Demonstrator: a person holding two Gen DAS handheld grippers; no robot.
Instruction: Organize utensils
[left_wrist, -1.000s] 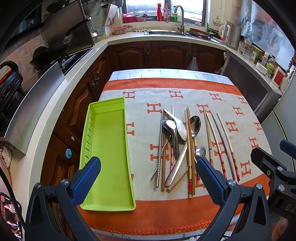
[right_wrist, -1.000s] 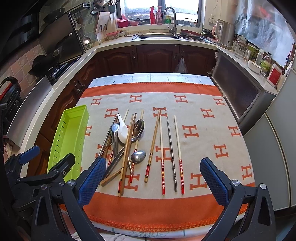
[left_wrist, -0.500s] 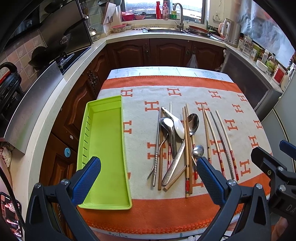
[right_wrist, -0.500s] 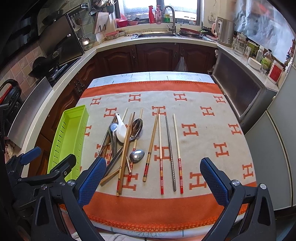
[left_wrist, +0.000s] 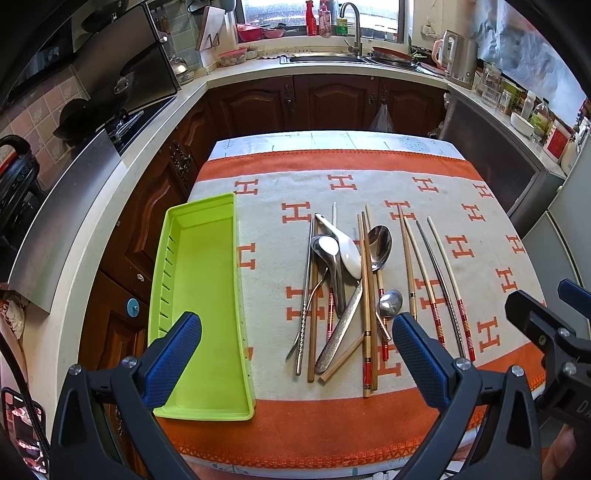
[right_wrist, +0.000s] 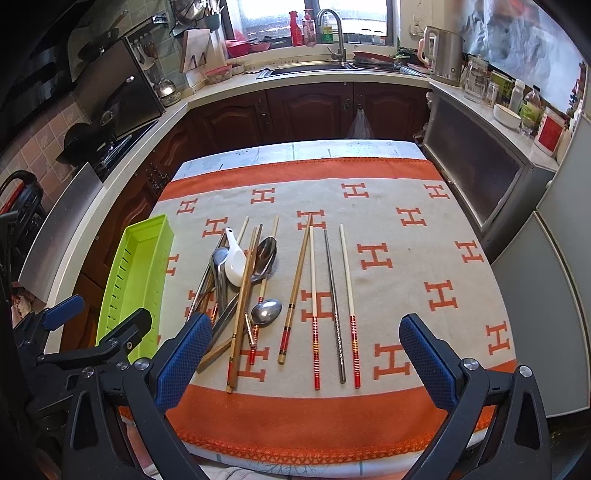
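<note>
Several metal spoons (left_wrist: 380, 246), wooden chopsticks (left_wrist: 365, 295), slotted plastic tray (left_wrist: 199, 295)

Both wrist views look down from the near edge (left one further left), sharing the table (left_wrist: 480, 177).

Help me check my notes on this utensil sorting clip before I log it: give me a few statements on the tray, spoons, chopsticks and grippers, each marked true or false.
1. The green tray holds no utensils. True.
2. The white spoon lies alone on the cloth's right edge. False: it sits in the utensil pile, against the wooden chopsticks.
3. The left gripper grips a chopstick. False: it is open, holding nothing.
4. The right gripper is open. True.
5. The metal chopstick lies between two red-banded ones. True.
</note>
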